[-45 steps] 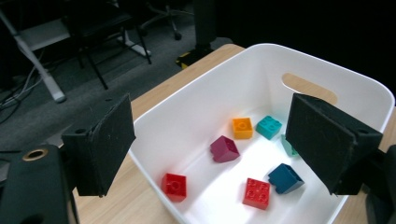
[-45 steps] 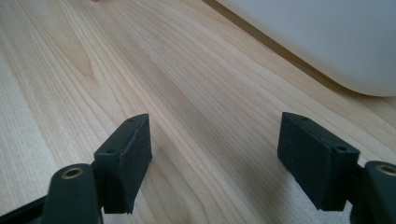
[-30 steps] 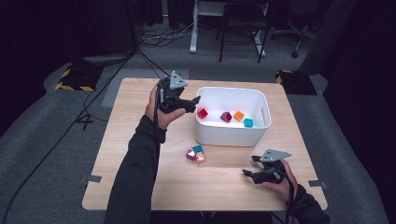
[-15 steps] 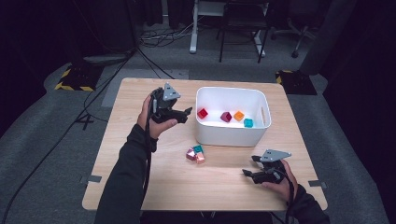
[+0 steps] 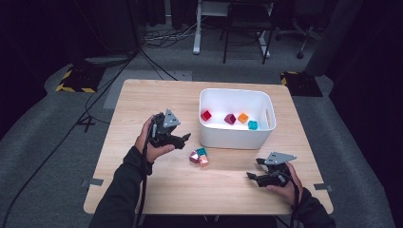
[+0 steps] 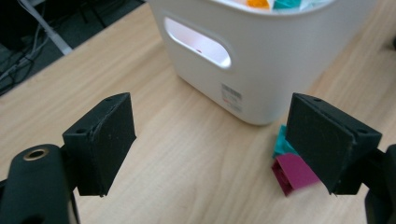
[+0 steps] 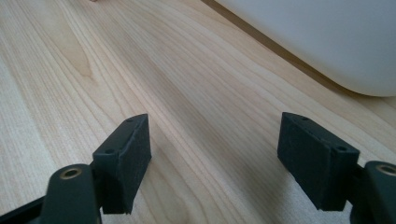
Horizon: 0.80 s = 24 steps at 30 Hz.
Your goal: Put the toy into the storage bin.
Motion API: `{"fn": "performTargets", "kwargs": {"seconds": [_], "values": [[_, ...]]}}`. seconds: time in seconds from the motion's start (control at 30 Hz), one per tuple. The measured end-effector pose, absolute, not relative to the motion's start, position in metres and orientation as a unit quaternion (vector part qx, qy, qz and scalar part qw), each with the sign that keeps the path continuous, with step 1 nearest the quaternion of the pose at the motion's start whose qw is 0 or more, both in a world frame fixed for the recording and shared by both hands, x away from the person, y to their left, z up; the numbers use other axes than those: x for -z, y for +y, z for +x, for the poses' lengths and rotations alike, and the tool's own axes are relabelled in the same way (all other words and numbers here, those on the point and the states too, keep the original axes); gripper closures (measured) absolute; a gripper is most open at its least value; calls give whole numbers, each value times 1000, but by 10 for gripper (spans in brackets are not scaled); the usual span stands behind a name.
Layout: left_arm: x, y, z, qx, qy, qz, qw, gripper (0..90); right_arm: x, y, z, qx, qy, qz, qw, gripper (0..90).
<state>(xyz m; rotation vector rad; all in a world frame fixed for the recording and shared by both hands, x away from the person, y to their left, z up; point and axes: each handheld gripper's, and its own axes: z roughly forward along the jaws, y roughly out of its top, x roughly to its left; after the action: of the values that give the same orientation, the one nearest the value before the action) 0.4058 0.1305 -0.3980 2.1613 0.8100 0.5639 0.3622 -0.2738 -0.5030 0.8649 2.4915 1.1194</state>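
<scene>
A white bin point(image 5: 235, 137) stands right of the table's middle and holds a red cube point(image 5: 205, 115), a magenta one point(image 5: 230, 118), an orange one point(image 5: 243, 118) and a teal one point(image 5: 253, 125). In front of its left corner three small cubes huddle on the wood: teal point(image 5: 202, 151), magenta point(image 5: 194, 156) and pinkish point(image 5: 204, 161). My left gripper point(image 5: 183, 139) hovers open just left of that cluster, empty. In the left gripper view the magenta cube point(image 6: 292, 170) and teal cube point(image 6: 280, 144) peek from behind the right jaw, below the bin point(image 6: 261, 60). My right gripper point(image 5: 253, 169) rests open near the front right, empty.
The wooden table point(image 5: 142, 99) has bare room on its left half and along the front edge. In the right gripper view the bin's wall point(image 7: 336, 42) lies ahead beyond bare wood. Dark floor, cables and chair legs surround the table.
My left gripper has come back from beside the bin's far left corner toward the person, down to the left of the cube cluster. The right gripper has stayed put.
</scene>
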Motion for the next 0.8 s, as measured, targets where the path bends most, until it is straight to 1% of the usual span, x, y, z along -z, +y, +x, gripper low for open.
{"fn": "performTargets", "kwargs": {"seconds": [0.13, 0.33, 0.5, 0.6, 0.8], "values": [[414, 129, 394, -205, 311, 848, 377, 169, 503, -274, 362, -387, 861, 300, 138, 258], [434, 124, 382, -190, 299, 862, 362, 176, 503, -273, 362, -388, 860, 301, 139, 258], [452, 114, 374, -164, 284, 872, 364, 182, 503, -273, 362, -389, 859, 302, 138, 257], [463, 109, 372, -148, 283, 875, 363, 190, 503, -273, 362, -389, 859, 303, 138, 257], [480, 99, 374, -133, 277, 884, 352, 206, 503, -273, 362, -389, 859, 303, 138, 257]]}}
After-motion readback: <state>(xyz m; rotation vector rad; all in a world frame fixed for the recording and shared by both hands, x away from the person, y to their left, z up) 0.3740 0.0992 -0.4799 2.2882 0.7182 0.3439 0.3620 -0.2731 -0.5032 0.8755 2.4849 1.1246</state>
